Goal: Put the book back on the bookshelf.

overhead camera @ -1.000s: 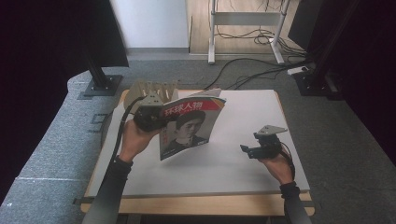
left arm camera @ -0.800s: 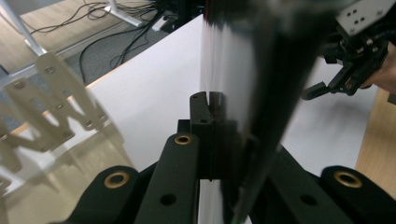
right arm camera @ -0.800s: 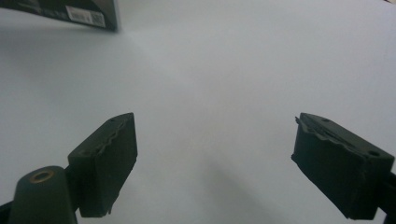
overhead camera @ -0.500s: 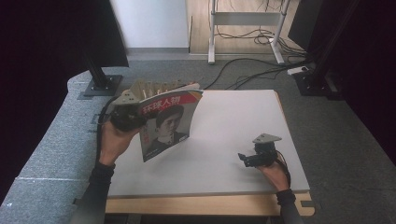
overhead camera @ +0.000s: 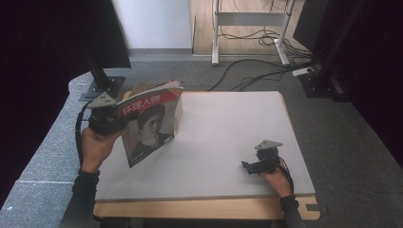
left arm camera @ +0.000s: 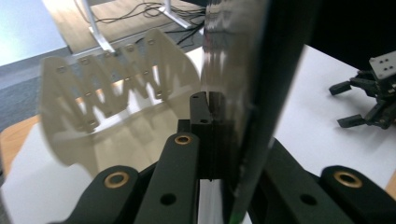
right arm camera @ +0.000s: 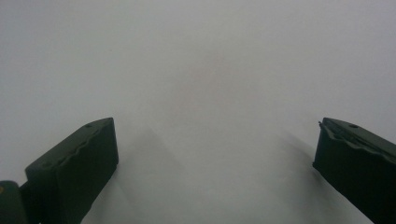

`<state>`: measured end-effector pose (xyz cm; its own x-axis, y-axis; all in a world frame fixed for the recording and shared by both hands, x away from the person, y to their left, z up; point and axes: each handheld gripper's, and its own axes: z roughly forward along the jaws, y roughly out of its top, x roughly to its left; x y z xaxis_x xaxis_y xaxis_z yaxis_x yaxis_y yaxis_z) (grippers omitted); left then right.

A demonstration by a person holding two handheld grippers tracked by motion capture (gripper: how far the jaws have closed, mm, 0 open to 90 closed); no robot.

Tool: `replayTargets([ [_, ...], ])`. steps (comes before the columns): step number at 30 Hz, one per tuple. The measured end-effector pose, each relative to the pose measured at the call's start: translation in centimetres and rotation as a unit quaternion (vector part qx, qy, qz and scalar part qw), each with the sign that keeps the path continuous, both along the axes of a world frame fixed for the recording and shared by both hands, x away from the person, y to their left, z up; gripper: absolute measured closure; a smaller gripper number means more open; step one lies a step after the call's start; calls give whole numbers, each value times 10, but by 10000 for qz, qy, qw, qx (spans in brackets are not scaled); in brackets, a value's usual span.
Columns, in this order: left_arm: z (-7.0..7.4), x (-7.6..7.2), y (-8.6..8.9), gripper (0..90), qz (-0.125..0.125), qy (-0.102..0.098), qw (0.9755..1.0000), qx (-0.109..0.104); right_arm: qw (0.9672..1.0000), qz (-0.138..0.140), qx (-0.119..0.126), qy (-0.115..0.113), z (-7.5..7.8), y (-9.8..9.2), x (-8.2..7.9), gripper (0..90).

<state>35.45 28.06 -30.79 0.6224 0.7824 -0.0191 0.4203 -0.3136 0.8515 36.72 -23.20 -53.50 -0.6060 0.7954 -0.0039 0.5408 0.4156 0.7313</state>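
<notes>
A magazine [overhead camera: 151, 124] with a red title band and a portrait on its cover is held upright above the table's left side. My left gripper [overhead camera: 121, 118] is shut on its left edge; in the left gripper view the black jaws [left arm camera: 210, 109] pinch the glossy magazine [left arm camera: 250, 70] edge-on. Just behind it stands a pale slotted rack [overhead camera: 141, 87], which looks close in the left gripper view [left arm camera: 112, 93]. My right gripper [overhead camera: 248, 166] rests low on the table near the front right, open, with nothing between its jaws [right arm camera: 215, 158].
The white table top [overhead camera: 228, 123] has a wooden lip along the near edge. Dark monitor stands, cables and a metal frame are on the floor beyond the far edge. The right gripper [left arm camera: 362, 102] also appears far off in the left gripper view.
My left gripper has carried the magazine leftward and back, closer to the rack. My right gripper slid slightly toward the near edge and stays open.
</notes>
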Motion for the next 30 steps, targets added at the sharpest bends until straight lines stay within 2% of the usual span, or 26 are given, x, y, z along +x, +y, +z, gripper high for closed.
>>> replayTargets([
  [8,5,-6,30,870,456,-48,9989,-4,10000,0,-25,90,-1,1,1,0],
  [14,6,-2,44,871,763,-70,9971,-10,10000,-4,-21,94,-1,1,1,0],
  [21,5,14,48,871,995,-114,9949,-87,10000,-8,-18,91,-1,1,1,0],
  [30,-5,44,44,870,1228,-158,9922,-136,9999,0,-21,99,-1,1,2,0],
])
